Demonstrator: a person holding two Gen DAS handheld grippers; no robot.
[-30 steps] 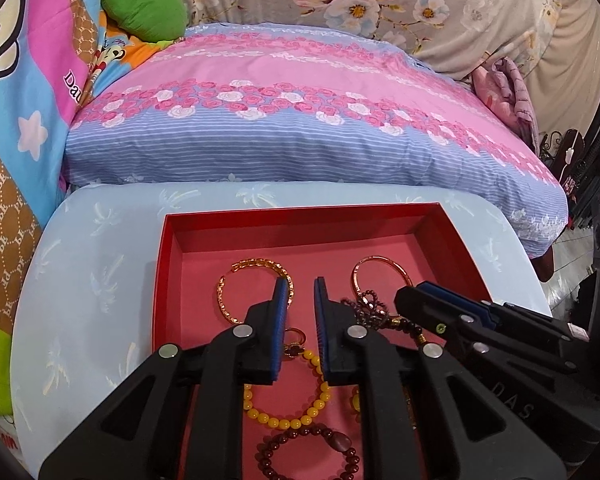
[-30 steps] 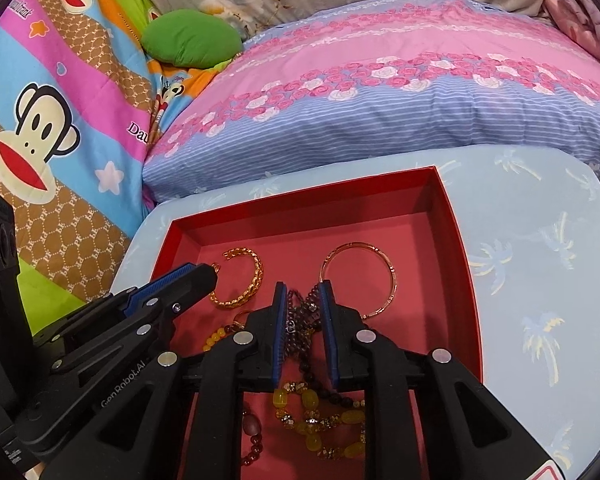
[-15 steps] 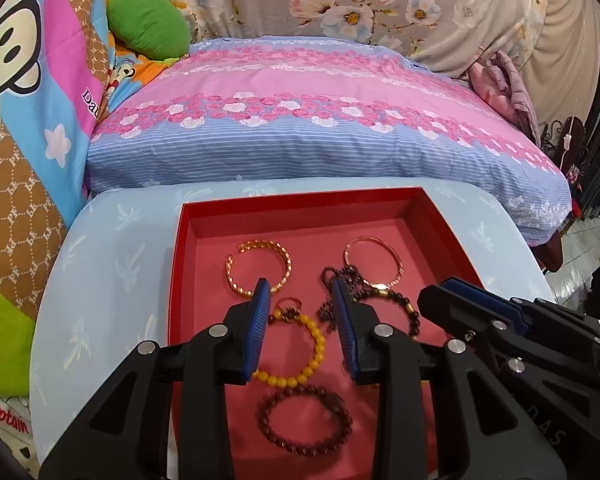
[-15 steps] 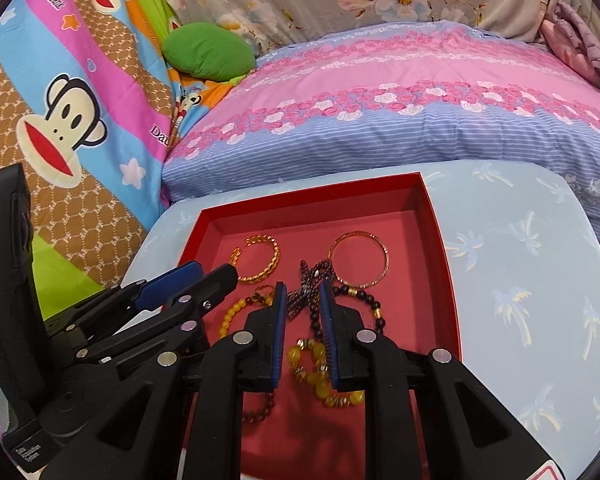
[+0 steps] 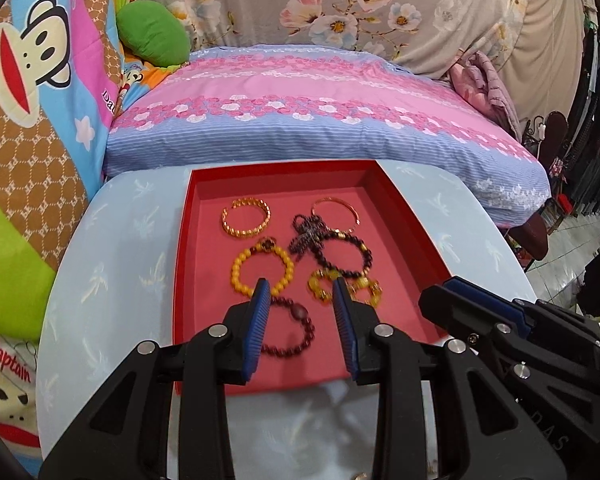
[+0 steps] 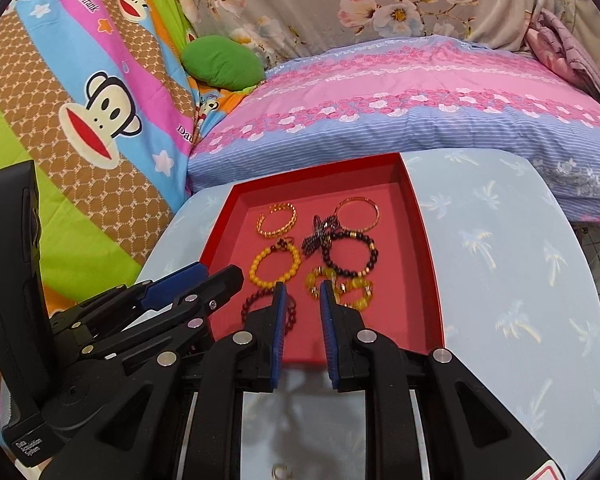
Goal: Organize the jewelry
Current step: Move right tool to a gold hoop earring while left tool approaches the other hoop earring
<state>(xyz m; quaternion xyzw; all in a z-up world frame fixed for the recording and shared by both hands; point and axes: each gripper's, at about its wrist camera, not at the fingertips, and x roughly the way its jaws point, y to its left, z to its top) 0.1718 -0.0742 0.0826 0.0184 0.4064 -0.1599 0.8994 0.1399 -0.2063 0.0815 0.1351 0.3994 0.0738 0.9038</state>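
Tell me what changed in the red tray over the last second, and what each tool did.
Both tools pulled back toward the tray's near edge and opened. The right tool let go of the dark bow-shaped beaded piece, which now lies in the red tray. The left tool widened, holding nothing. The gold cuff, thin gold bangle, yellow bead bracelet and dark red bead bracelet stayed put.

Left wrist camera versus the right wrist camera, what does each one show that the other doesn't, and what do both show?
Only the left wrist view shows the clothes rack at far right and the "Captain" print. Only the right wrist view shows the black device box behind the left gripper. Both show the red tray on the blue table, the yellow bead bracelet, the green cushion, and both grippers open, holding nothing.
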